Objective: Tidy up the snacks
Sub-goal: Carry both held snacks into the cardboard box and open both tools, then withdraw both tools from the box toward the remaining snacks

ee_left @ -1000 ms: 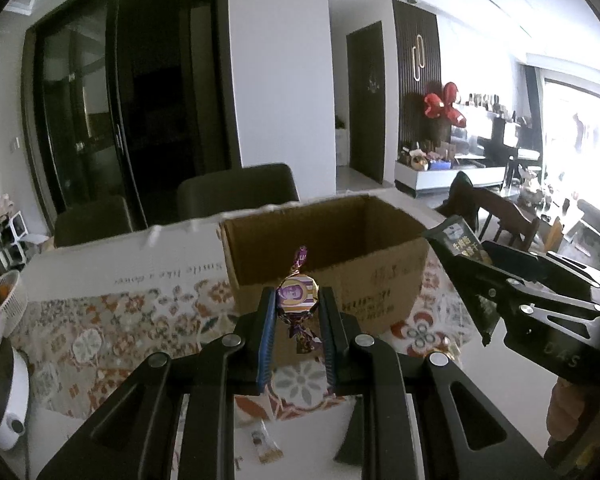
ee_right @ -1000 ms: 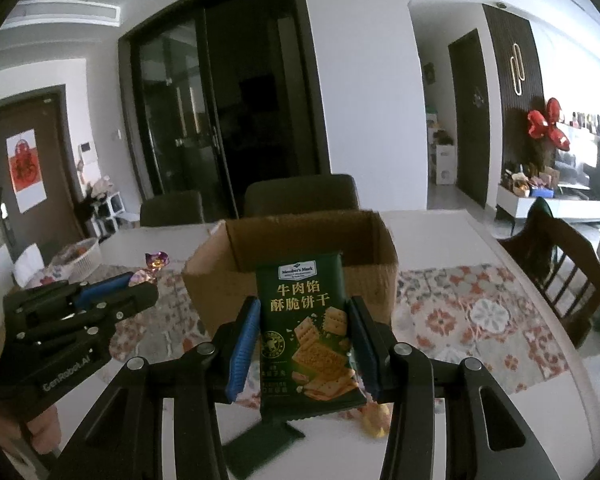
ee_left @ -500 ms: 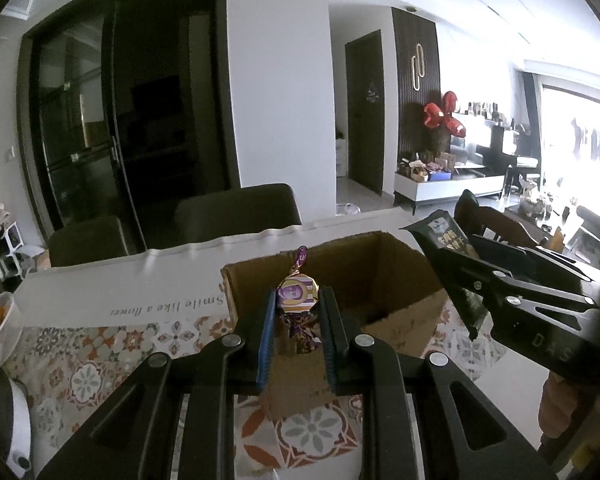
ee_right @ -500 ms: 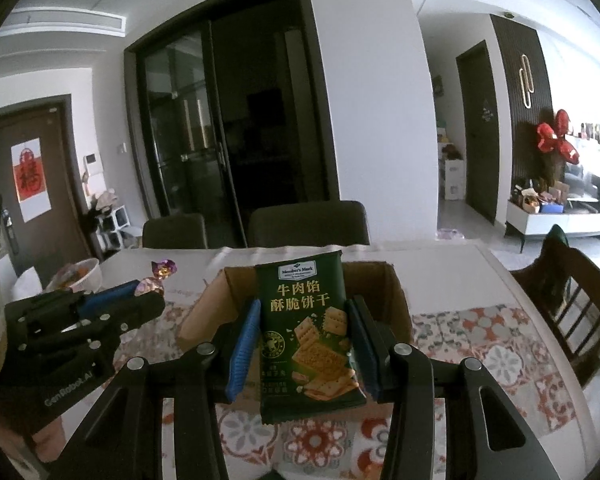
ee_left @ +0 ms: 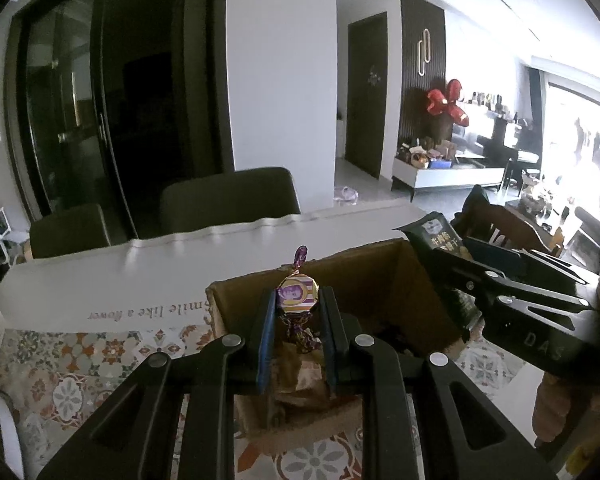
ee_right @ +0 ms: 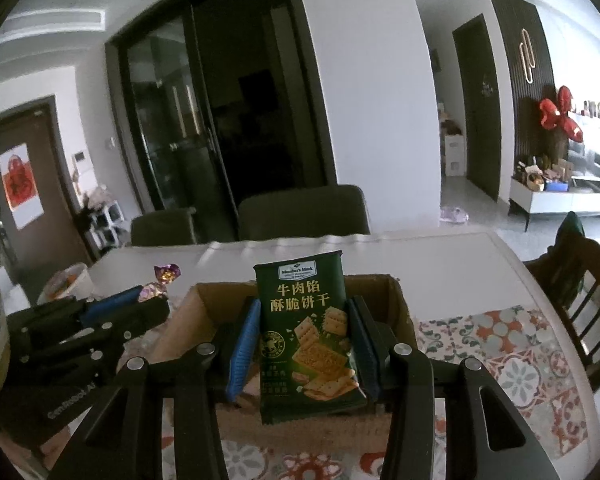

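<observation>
My left gripper [ee_left: 297, 304] is shut on a purple and gold wrapped candy [ee_left: 296, 298], held above the near wall of an open cardboard box [ee_left: 380, 280]. My right gripper [ee_right: 305, 320] is shut on a green cracker packet [ee_right: 308, 336], upright, over the same cardboard box [ee_right: 204, 300]. In the left wrist view the right gripper [ee_left: 452, 256] comes in from the right with the cracker packet [ee_left: 440, 234] above the box's right side. In the right wrist view the left gripper [ee_right: 156, 296] sits at the left with the candy [ee_right: 166, 274] sticking up. Dark items lie inside the box.
The box stands on a table with a patterned floral cloth [ee_left: 80, 360] and a white strip of tabletop [ee_left: 140, 272] behind it. A white basket [ee_right: 66, 284] sits at the table's left end. Dark chairs [ee_left: 228, 196] stand behind the table; a wooden chair [ee_right: 580, 280] stands at right.
Both grippers have moved forward toward the box, each still holding its snack. The box now lies right under the fingers, and the table's near part has dropped out of view.
</observation>
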Demonstrator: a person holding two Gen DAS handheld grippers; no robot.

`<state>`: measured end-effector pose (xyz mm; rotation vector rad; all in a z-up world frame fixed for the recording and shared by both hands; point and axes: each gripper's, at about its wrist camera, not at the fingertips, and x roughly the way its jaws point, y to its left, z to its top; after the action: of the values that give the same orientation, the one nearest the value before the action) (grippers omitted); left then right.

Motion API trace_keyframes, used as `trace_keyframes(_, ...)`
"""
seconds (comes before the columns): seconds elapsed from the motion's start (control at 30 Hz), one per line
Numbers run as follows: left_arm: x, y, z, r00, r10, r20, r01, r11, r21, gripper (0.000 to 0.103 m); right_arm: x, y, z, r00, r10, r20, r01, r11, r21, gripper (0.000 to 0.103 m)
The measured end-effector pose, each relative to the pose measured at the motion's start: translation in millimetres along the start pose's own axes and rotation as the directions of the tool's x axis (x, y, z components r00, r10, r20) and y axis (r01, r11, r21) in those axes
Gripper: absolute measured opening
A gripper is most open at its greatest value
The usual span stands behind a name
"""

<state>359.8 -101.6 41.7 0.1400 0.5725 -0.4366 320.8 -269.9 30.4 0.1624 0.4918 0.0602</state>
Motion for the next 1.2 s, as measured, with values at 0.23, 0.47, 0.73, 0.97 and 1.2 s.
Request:
trace_keyframes(0.23,27,2,1,0.998,-0.004,-0.060,0.004,1.000,-0.006,0.022,30,-5,4,0.998,-0.016,-0.062,0.017,1.000,0.009,0.046)
trace_keyframes(0.47,26,6,-5,0.997,0.032,-0.072,-0.034,0.999,-0.018,0.052,39,-13,1,0.996,-0.044,-0.084,0.048,0.998,0.046,0.066)
trace_keyframes(0.73,-8,8,-14,0.997,0.069,-0.022,-0.069,0.997,-0.015,0.071,15,-6,-9,0.995,-0.083,-0.054,0.085,0.995,0.044,0.066)
trace_keyframes(0.97,-45,13,-25,0.995,0.095,0.022,-0.095,0.995,-0.014,0.078,-20,10,-18,0.995,-0.096,-0.006,0.096,0.994,0.052,0.074)
trace_keyframes(1.2,-75,20,-43,0.992,0.117,0.038,-0.116,0.993,-0.036,0.078,-45,25,-32,0.996,-0.089,0.017,0.087,0.994,0.071,0.074)
